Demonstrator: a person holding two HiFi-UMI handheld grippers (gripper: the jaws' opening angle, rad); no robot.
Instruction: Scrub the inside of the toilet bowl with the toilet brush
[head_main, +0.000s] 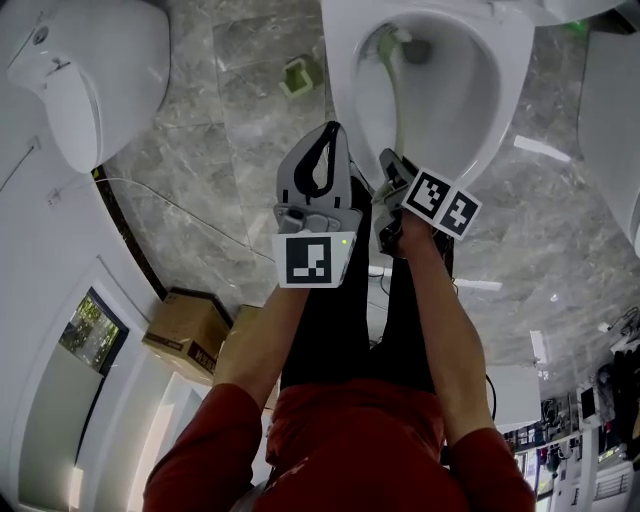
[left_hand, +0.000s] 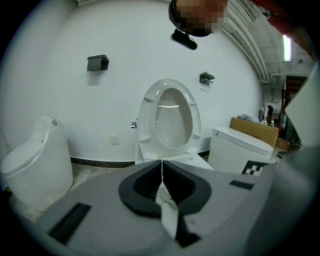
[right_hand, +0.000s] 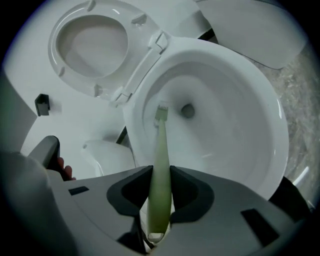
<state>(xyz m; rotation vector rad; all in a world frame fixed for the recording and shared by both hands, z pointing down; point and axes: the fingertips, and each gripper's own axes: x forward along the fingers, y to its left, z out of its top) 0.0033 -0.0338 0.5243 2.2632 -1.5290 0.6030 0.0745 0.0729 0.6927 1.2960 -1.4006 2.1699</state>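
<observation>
My right gripper (right_hand: 161, 172) has its jaws clamped on the pale green handle of the toilet brush (right_hand: 160, 145), while my left gripper (left_hand: 161, 172) hangs beside it, jaws pressed together on nothing. The brush head (right_hand: 162, 111) is down inside the toilet bowl (right_hand: 270, 120), at the inner wall just beside the drain hole (right_hand: 187, 110). I judge the scrubbing under way but not finished: nothing shows how much wall is covered, and the opposite side looks left to do.
</observation>
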